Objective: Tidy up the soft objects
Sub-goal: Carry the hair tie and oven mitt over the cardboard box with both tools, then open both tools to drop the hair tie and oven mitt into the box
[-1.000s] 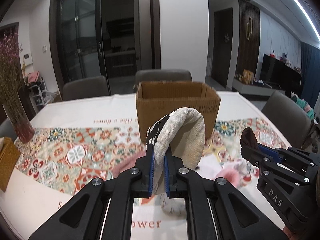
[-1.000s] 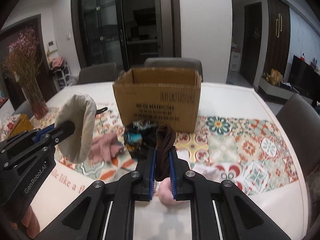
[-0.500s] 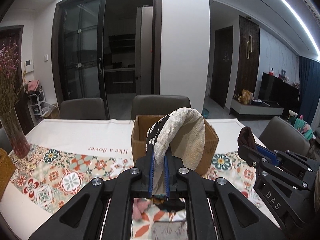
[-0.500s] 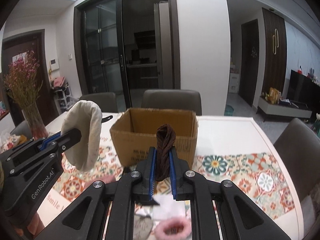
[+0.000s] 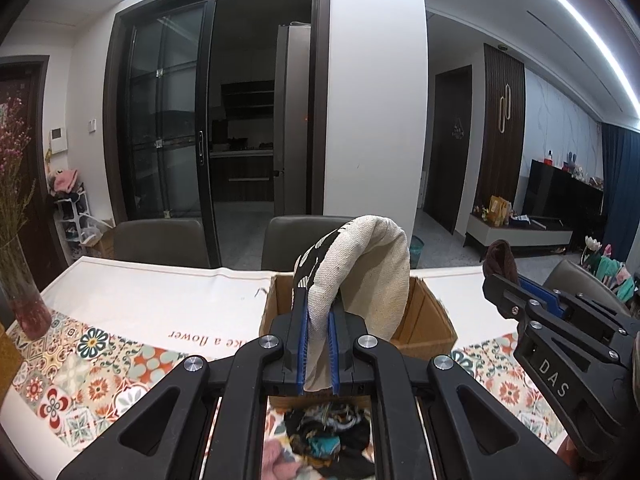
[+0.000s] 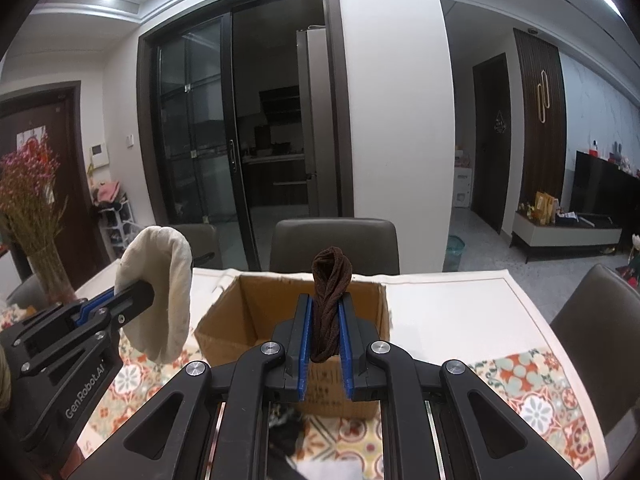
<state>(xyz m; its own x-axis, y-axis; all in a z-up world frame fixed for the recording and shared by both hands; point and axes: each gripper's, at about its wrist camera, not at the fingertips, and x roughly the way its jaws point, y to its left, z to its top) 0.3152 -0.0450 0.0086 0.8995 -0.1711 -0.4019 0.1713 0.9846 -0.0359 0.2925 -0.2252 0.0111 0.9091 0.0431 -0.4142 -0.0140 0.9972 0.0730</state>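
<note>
My left gripper [image 5: 318, 316] is shut on a folded cream cloth with a black-and-white patterned side [image 5: 360, 268], held up in front of the open cardboard box [image 5: 428, 320]. The cloth also shows in the right wrist view [image 6: 160, 292]. My right gripper [image 6: 325, 312] is shut on a twisted dark brown cloth [image 6: 330, 292], raised just before the box [image 6: 248, 312], whose inside looks empty. A dark multicoloured cloth pile [image 5: 326, 436] and a pink piece [image 5: 276, 460] lie on the table below my left gripper.
The table has a white and floral patterned cover [image 5: 100, 364]. A glass vase with dried pink flowers [image 5: 22, 300] stands at the left edge. Grey chairs [image 6: 332, 244] stand behind the table and one [image 6: 596, 328] at the right.
Both grippers have risen with their cloths and moved toward the box. The view tilted up, so the box now sits lower and its opening shows.
</note>
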